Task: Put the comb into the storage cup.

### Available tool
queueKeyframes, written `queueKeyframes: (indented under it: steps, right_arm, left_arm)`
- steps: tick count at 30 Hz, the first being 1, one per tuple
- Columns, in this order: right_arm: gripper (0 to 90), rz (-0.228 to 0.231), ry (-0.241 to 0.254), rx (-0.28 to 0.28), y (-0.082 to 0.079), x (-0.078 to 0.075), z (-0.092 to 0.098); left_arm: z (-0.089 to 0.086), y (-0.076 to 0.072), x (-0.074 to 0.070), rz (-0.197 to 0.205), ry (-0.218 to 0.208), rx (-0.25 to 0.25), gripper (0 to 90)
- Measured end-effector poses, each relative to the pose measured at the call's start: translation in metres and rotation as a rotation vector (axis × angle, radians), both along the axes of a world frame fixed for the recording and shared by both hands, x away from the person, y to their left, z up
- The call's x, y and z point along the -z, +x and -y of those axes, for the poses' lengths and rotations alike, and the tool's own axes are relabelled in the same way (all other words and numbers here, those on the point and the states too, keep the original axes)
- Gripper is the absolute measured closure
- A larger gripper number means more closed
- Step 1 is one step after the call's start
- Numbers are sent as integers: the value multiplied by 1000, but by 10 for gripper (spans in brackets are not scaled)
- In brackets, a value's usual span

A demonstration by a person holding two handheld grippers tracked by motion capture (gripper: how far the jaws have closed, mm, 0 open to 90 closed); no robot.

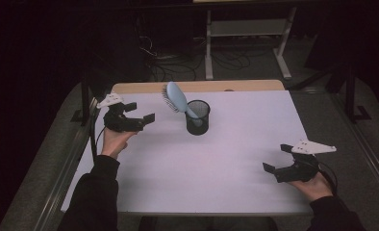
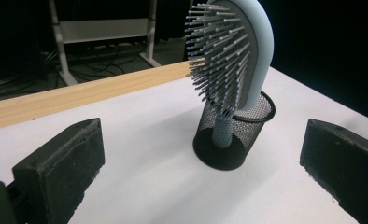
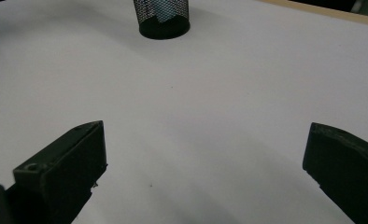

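On a white table (image 1: 216, 178) w/ a pale wood strip along its far edge, a light-blue hairbrush (image 1: 175, 97) stands handle-down in a black mesh cup (image 1: 197, 117), at about 12 o'clock from table centre in the high view. The brush head leans out over the cup's rim toward 10 o'clock, bristles facing the left side; handle end sits inside the cup, seen through the mesh. Left gripper (image 1: 138, 111), held in the person's left hand (image 1: 113, 140) at roughly 9 o'clock from the cup, hovers above the table w/ jaws spread wide, nothing between them, near the brush but apart from it. In the left gripper view the hairbrush (image 2: 231, 60) and cup (image 2: 231, 135) sit between the two black jaws farther off, bristles turned toward the camera, cup upright on the table. Right gripper (image 1: 278, 160), in the right hand (image 1: 315, 186) near the table's front right corner, approx. 4 o'clock from the cup and well apart from it, also has jaws wide apart and empty. In the right gripper view the cup (image 3: 162, 18) shows at 12 o'clock, bare white tabletop between it and the jaws. Beyond the table, a dark floor w/ cables and a light metal frame (image 1: 245, 29).
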State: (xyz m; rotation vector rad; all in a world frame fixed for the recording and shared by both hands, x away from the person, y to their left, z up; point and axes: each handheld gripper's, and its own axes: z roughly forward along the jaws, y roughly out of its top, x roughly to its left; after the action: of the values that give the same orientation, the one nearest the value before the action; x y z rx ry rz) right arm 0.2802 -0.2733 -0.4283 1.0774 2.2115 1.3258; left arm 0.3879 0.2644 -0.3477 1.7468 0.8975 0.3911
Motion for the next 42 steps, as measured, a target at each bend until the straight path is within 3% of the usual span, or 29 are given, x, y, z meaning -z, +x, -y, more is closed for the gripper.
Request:
queueKeyframes:
  steps: [15,34,42]
  right_arm:
    - [0,1,-8,-1,0,0,0]
    - [0,-9,-17,-5,0,2,-2]
    - [0,-15,-16,-5,1,3,-1]
  left_arm:
    - [-22,-19,10,4,6,-30,0]
    - [-45,-47,34,18,-12,-81,0]
    - [-53,-60,47,29,-59,-108,0]
